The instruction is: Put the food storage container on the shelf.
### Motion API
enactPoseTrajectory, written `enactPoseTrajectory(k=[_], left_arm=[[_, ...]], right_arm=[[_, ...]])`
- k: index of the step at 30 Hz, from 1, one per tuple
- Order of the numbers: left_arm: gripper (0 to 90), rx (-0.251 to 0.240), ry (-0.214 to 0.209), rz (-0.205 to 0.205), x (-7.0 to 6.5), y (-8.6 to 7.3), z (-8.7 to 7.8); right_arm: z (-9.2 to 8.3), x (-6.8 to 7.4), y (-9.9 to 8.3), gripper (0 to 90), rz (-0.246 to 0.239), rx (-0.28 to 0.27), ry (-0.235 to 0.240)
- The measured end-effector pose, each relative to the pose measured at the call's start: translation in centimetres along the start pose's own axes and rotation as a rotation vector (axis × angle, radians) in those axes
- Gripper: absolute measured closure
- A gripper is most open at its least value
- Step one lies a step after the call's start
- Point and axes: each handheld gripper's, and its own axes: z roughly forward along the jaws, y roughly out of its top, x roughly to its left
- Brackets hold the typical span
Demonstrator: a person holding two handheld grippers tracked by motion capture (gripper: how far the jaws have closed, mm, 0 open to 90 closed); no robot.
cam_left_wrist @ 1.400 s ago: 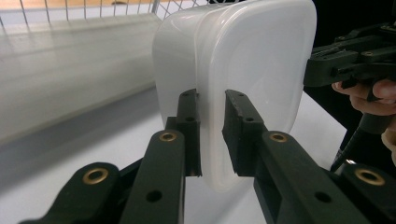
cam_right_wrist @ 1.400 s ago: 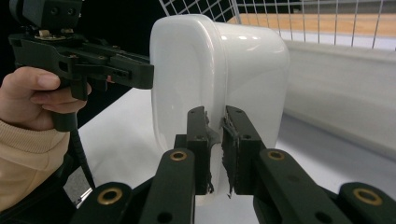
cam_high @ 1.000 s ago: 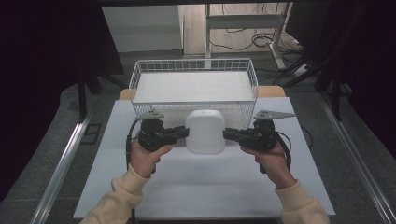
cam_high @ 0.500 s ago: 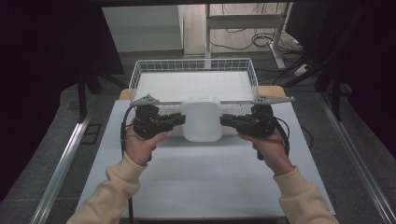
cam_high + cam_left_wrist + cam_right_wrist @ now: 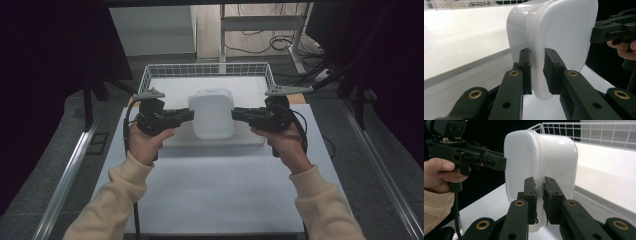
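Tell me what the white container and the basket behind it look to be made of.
White container: likely plastic, smooth, semi-glossy and slightly translucent, judging by soft highlights and its moulded rim. Basket: thin wire grid, apparently white-coated metal, with open square mesh along its walls.

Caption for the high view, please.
Two hand-held grippers, left and right, clamp a white rounded plastic container before a white wire basket.

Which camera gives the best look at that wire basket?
The high view: the whole wire basket shows behind the white container. The right gripper view catches one corner of it, the left gripper view a sliver of mesh.
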Motion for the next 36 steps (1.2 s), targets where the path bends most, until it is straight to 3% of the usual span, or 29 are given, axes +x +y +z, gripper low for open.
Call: enactPoseTrajectory(k=[17, 36], left_arm=[[77.3, 0.001, 0.031, 0.037, 0.6, 3.7, -0.7], [77.3, 0.026, 0.038, 0.029, 1.8, 7.6, 0.2]], right_arm=[[0.5, -0.5, 3.3, 81.2, -0.005, -0.027, 0.004], [1.2, -2.5, 6.6, 81.0, 0.028, -0.018, -0.001]])
